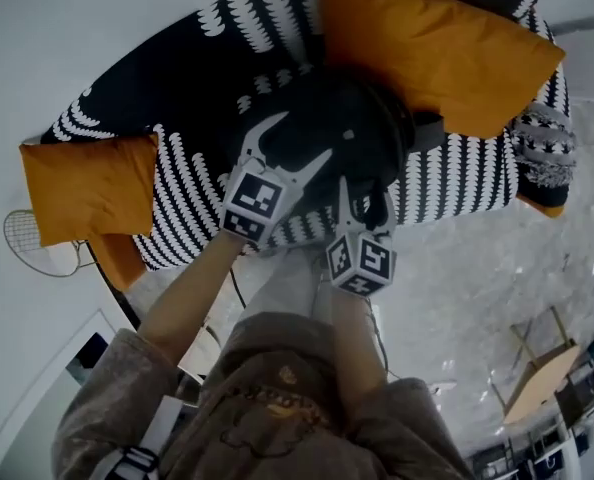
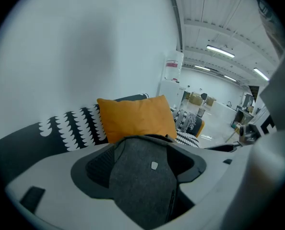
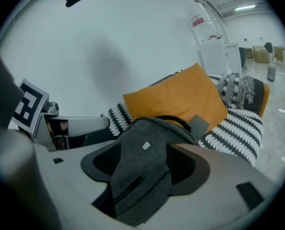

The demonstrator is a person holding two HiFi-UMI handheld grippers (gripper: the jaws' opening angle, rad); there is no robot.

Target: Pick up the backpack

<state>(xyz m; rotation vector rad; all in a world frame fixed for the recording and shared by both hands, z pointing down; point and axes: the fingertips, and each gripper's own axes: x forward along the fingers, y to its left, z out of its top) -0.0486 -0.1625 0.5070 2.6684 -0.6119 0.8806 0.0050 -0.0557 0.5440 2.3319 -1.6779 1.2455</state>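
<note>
While the dark grey backpack sits on the patterned sofa before an orange cushion, the left tool and right tool are both spread over it, pinching nothing; grasping and lifting are not yet done.

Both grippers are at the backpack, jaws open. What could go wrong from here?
1. The left gripper and right gripper face the backpack on its flat felt front; closing there may pinch only fabric and slip.
2. The orange cushion sits right behind the backpack and could get dragged along on the lift.
</note>
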